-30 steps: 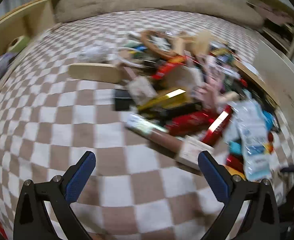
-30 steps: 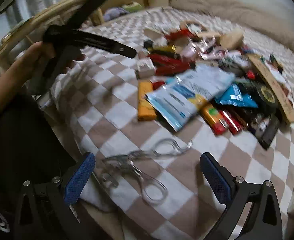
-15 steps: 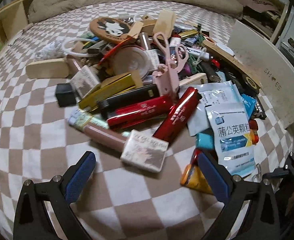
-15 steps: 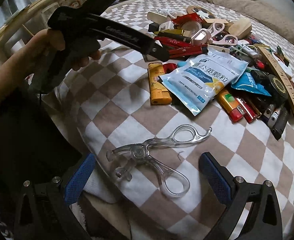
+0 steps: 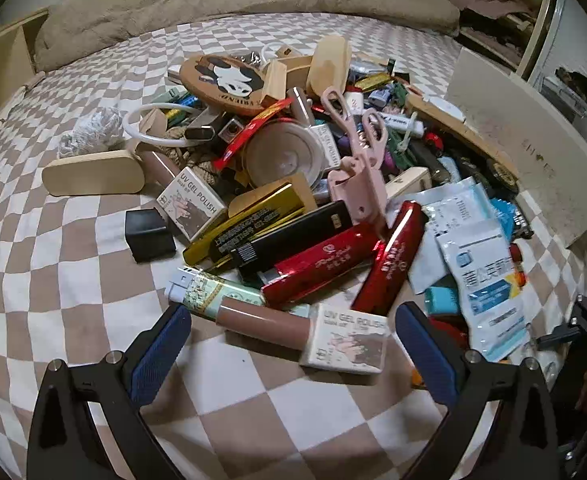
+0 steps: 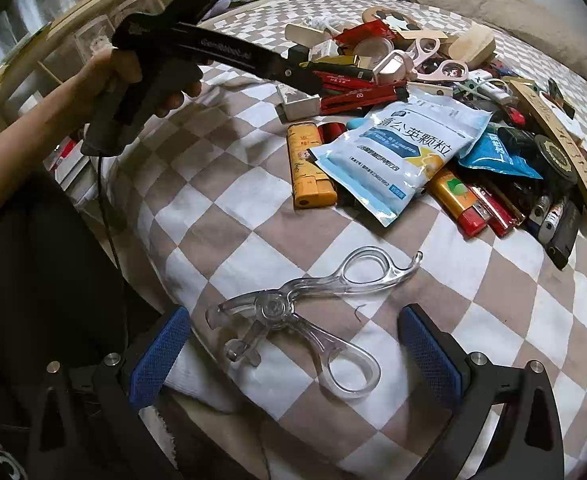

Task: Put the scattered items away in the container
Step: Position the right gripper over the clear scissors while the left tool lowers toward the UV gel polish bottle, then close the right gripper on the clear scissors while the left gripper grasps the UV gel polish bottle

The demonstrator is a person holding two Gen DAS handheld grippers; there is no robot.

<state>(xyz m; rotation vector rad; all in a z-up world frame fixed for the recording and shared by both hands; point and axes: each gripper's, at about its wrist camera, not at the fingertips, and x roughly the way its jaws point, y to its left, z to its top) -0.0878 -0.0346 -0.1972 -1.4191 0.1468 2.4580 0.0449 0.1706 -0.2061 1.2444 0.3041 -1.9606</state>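
A heap of small items lies on a checkered bedspread (image 5: 73, 264). My left gripper (image 5: 291, 346) is open, just in front of a UV gel polish box with a brown tube (image 5: 345, 338) at the heap's near edge. Red lighters (image 5: 325, 264) and pink scissors (image 5: 357, 160) lie behind it. My right gripper (image 6: 293, 350) is open over clear plastic scissors (image 6: 305, 316) that lie flat, apart from the heap. The left gripper (image 6: 229, 56), held by a hand, shows in the right wrist view. The white container wall (image 5: 533, 148) stands at the right.
A white-and-blue sachet (image 6: 405, 144), an orange lighter (image 6: 307, 164) and more lighters (image 6: 473, 204) lie beyond the clear scissors. A wooden block (image 5: 93, 172) and a black cube (image 5: 149, 236) sit left of the heap. A beige pillow (image 5: 233, 0) lies at the back. The bed edge is near the right gripper.
My left gripper has swung toward the heap and closed in on the gel polish box. My right gripper has moved nearer the clear scissors. Both stay open.
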